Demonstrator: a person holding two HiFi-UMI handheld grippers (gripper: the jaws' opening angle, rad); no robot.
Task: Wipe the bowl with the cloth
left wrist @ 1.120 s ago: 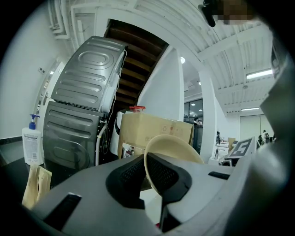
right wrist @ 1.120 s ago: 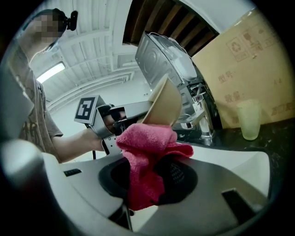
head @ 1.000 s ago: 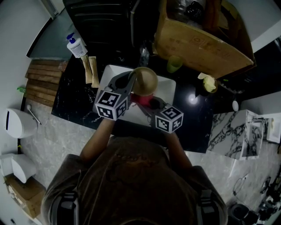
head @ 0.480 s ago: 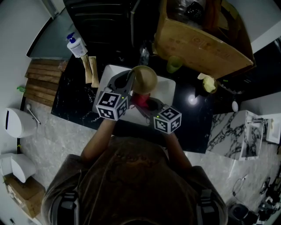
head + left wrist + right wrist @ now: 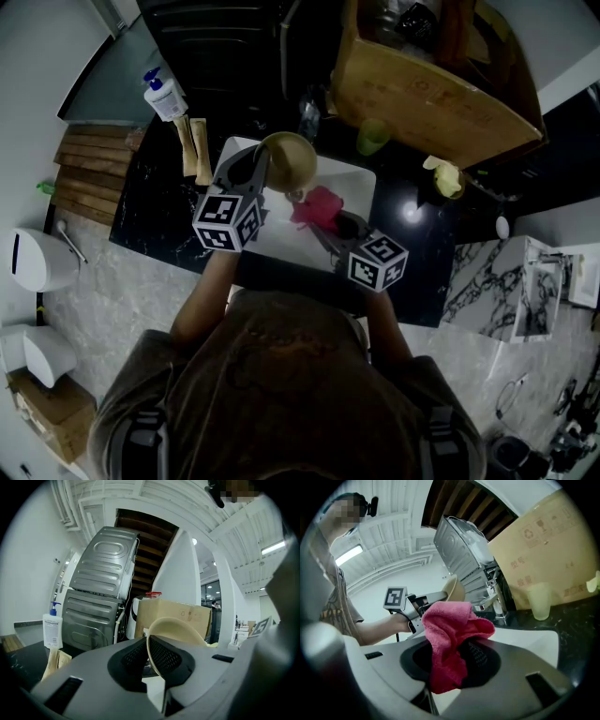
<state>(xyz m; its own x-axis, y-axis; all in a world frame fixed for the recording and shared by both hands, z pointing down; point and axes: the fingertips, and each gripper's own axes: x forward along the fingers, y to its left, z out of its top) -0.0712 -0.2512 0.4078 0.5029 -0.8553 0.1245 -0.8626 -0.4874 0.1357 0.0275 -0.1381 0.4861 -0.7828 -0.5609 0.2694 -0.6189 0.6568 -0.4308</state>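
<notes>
Here, over a white rectangular sink (image 5: 361, 186) set into a black marbled surface (image 5: 150, 202), a person works two hand-held grippers. The left gripper (image 5: 265, 172) has its jaws pinched on the thin rim of a cream-coloured round bowl (image 5: 291, 159), tilted on edge above the sink's far left corner. The left gripper view shows that rim clamped between the ribbed pads (image 5: 166, 656). The right gripper (image 5: 331, 221) has its jaws closed on a crumpled pink terry cloth (image 5: 317, 206), which bulges out past them. The cloth sits just beside the bowl, nearer the person and to its right. Beyond the sink stand a white pump bottle (image 5: 164, 98), a large brown cardboard box (image 5: 431, 98) and a pale green cup (image 5: 372, 137).
</notes>
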